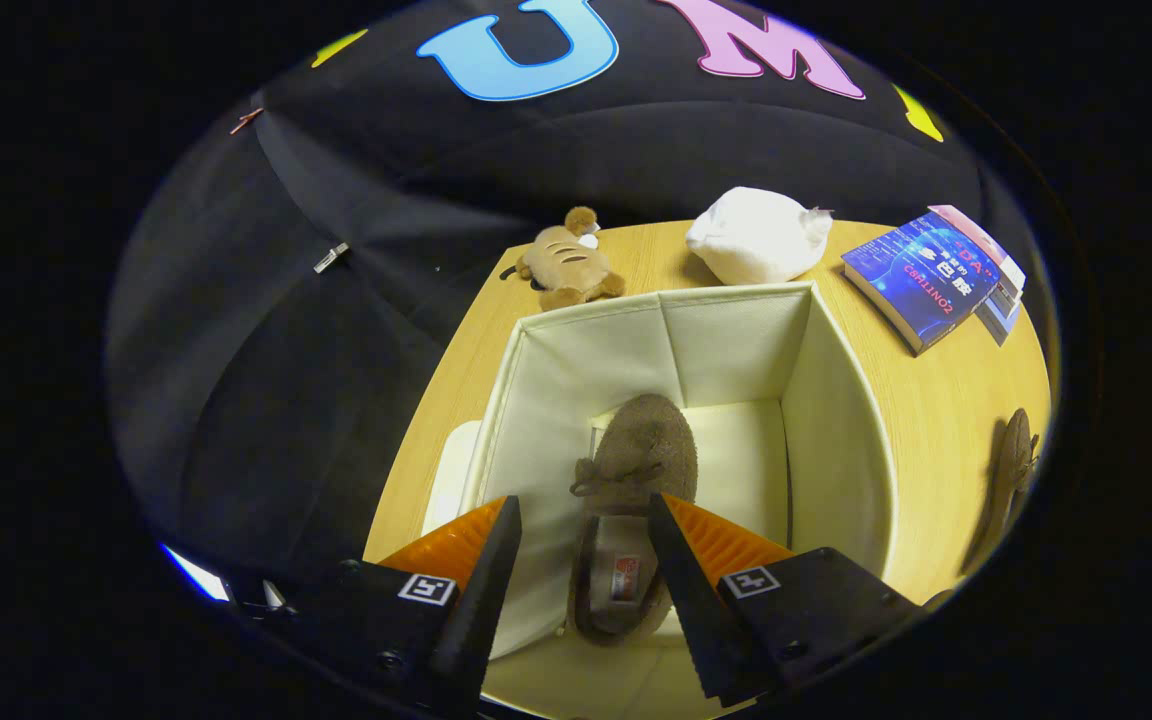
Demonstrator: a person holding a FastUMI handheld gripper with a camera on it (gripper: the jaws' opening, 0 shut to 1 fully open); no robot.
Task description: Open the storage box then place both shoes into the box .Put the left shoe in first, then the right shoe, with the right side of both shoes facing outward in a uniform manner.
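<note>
The gripper point(581, 525) hangs over the storage box point(841, 420), fingers spread, touching nothing. Between them lies one brown shoe point(636, 470) on the box floor. The second shoe point(1014, 462) (dim, probably its match) rests beside the box on the table point(946, 410).
</note>
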